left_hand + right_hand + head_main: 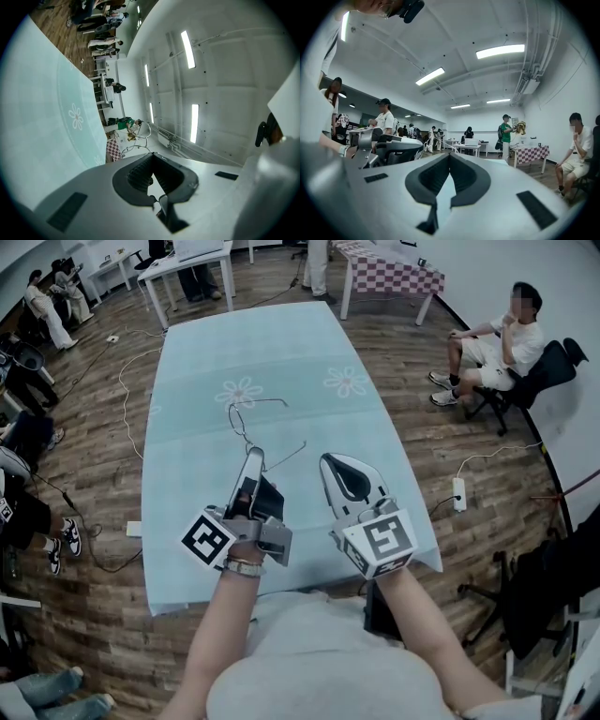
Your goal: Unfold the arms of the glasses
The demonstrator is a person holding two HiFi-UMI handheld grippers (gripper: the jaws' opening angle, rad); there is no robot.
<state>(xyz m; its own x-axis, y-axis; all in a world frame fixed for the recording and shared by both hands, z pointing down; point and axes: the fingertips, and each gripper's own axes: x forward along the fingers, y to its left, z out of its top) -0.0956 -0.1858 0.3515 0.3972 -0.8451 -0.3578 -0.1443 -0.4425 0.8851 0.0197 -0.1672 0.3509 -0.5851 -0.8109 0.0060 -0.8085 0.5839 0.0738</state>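
1. The left gripper (251, 458) is lifted off the table (300, 343) and tips slightly upward. Its jaws are pressed fully together.
2. The glasses (135, 146), a thin wire frame, sit right at that gripper's tips and stick out beyond them. They look to me pinched there and held clear of the blue cloth below, though the wire is too fine to see the exact point of the grip.
3. The right gripper (449, 155) is level just to the right of the left gripper. Its jaws are also together, with nothing between them.
4. I'd say the step in hand is the unfolding itself: one tool steadies the frame while the other waits. One wire seems to angle away to the right of the left gripper's tips and may be an arm already swung out. I can't say for sure how many arms are open.
5. As I judge it, the next move falls to the empty tool. It would have to part its jaws, or use a closed tip as a nudge, and reach across to the frame ahead of the left gripper. There it would catch a folded arm near its free end and swing it outward about the hinge.
6. That needs a light touch. The wire looks springy, and a hard pull could twist it out of the left gripper's pinch.
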